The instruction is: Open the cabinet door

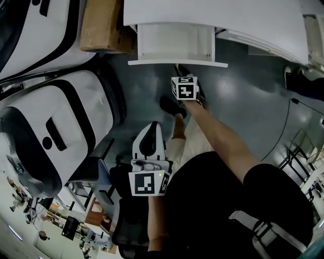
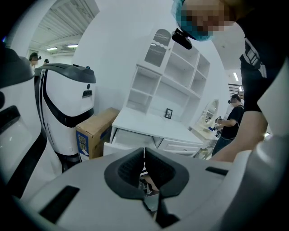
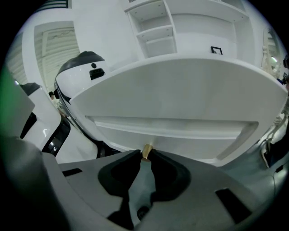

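Largely hidden, brass knob (image 3: 146,150) sits in right gripper (image 3: 145,155)

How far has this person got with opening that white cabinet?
Largely done: the white drawer already stands pulled out, its inside showing. In hand: the right gripper pinches its brass knob. Left: perhaps a last pull, then letting go. The left gripper is shut, empty.

We log: white cabinet (image 1: 212,15), brass-gold knob (image 3: 146,151), brown cardboard box (image 2: 97,126) with blue label, dark grey-green floor (image 1: 243,101). Right claw (image 3: 145,155) pale grey, pads black; its cube checked black-and-white.
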### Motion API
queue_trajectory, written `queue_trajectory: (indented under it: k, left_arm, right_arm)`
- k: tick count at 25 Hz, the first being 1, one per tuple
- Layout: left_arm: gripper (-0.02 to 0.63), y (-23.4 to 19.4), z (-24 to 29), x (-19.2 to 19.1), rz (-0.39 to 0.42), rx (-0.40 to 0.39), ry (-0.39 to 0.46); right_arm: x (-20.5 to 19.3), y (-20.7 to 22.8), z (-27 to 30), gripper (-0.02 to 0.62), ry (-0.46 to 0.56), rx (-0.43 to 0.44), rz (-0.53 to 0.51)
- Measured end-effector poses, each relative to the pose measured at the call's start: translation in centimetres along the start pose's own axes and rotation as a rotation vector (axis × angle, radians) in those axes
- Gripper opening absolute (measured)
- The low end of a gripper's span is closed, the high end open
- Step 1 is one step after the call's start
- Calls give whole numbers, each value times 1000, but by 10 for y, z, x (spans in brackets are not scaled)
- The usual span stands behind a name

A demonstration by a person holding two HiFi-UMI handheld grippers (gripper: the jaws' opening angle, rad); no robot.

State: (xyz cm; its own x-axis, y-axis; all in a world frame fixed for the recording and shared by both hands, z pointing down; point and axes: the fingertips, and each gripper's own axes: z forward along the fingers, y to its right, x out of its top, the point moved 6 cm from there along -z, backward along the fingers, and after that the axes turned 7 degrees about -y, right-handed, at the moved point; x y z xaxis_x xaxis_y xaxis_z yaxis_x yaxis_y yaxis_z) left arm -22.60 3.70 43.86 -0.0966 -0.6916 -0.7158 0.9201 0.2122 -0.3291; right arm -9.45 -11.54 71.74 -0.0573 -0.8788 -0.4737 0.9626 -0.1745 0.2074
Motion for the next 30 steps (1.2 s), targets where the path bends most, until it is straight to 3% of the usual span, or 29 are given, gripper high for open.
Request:
queue_trajectory:
  k: [10,30]
  left_arm:
    - [25,-14,-14,-6,21,-38,-5]
    - [25,-37,-32,-29,3,-39,-6]
  right_arm:
    - [-18,-10,-8,92,-5,-30,27]
    - [-62,-29,-27,89,-3,-100,60]
